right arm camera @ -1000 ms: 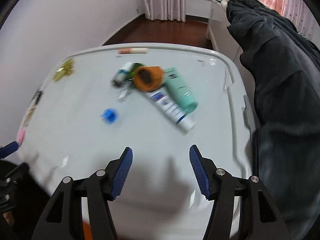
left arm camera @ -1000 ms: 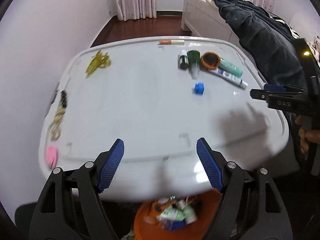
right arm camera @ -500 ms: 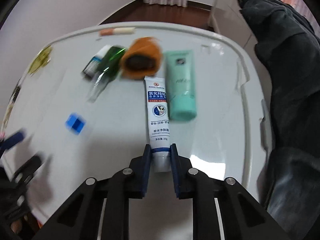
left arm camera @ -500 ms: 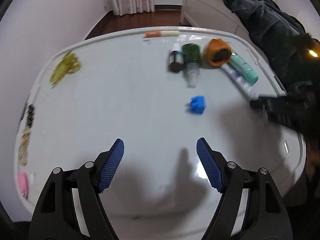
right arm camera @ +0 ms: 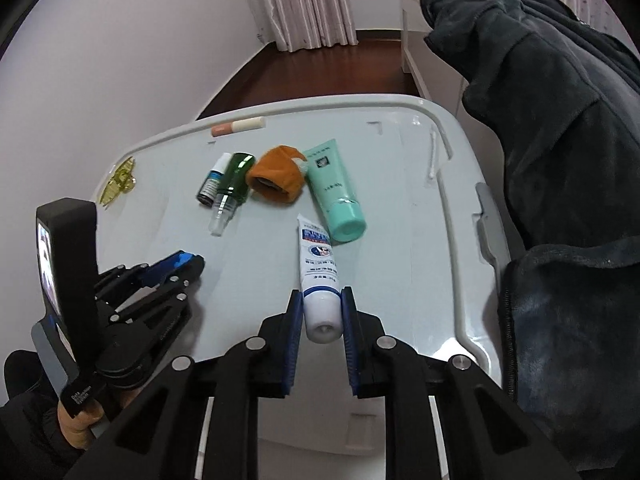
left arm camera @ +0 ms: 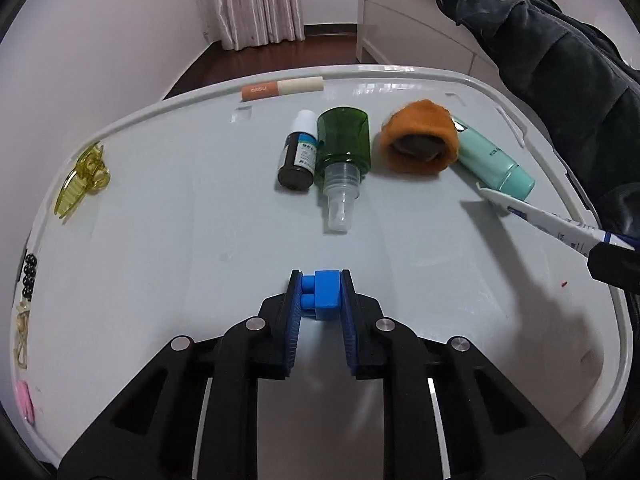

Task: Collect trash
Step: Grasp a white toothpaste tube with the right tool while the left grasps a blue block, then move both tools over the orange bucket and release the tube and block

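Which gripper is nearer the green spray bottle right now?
Left. The left gripper, shut on the blue block, sits straight in front of the green spray bottle's nozzle; the right gripper, clamping the white tube, is farther aside.

1. A pale grey table (left arm camera: 168,248) with a raised rim carries everything.
2. On it, in a row: a small dark bottle (left arm camera: 298,152), a green spray bottle (left arm camera: 342,144), an orange cloth ring (left arm camera: 420,142), a mint tube (left arm camera: 494,160).
3. A yellow hair clip (left arm camera: 82,180) lies near the left rim, a lip balm stick (left arm camera: 282,88) at the far rim.
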Action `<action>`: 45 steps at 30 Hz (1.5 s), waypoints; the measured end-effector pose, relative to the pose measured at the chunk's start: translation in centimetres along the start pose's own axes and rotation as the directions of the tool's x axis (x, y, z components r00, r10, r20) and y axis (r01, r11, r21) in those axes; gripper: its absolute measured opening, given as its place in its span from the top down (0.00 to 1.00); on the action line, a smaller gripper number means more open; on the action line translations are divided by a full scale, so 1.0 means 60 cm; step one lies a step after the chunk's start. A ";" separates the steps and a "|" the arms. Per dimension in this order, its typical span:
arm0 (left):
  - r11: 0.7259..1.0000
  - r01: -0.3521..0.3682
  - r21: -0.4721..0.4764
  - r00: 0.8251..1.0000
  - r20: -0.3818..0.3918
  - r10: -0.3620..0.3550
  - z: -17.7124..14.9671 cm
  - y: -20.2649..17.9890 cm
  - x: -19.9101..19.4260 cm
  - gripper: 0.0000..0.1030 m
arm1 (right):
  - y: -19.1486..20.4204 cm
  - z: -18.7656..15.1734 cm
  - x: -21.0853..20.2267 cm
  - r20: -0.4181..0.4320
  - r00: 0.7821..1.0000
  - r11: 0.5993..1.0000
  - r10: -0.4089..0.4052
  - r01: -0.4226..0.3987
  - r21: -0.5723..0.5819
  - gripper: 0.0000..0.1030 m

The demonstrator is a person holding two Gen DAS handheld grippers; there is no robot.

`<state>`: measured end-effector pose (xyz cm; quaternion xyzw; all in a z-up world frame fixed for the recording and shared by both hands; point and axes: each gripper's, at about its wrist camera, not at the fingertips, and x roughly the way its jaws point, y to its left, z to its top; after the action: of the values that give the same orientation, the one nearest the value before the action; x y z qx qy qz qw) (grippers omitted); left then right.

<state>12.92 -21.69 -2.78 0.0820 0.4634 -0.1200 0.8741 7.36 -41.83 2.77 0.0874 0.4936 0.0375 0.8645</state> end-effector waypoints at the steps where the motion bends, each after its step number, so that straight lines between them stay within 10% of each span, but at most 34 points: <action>1: 1.000 0.001 -0.005 1.000 -0.003 -0.001 -0.002 0.003 -0.003 0.83 | 0.007 0.000 -0.001 0.007 1.000 1.000 0.003 -0.003 -0.005 0.81; 24: 0.999 0.012 -0.032 0.999 0.046 -0.011 -0.194 0.149 -0.277 0.83 | 0.187 -0.158 -0.129 0.072 0.985 0.988 0.156 -0.154 -0.034 0.81; 42: 0.996 0.091 -0.015 0.981 -0.173 -0.092 -0.349 0.168 -0.291 0.81 | 0.274 -0.342 -0.149 -0.144 0.975 0.973 0.172 -0.191 -0.132 0.77; 45: 0.997 0.081 0.004 0.956 -0.283 -0.076 -0.364 0.155 -0.249 0.35 | 0.272 -0.351 -0.116 -0.172 0.975 0.977 0.143 -0.166 -0.132 0.44</action>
<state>-9.78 -5.21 -2.22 0.0864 0.5854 -0.1452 0.7929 -13.94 -24.45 1.26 0.0588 0.5498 0.1478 0.8200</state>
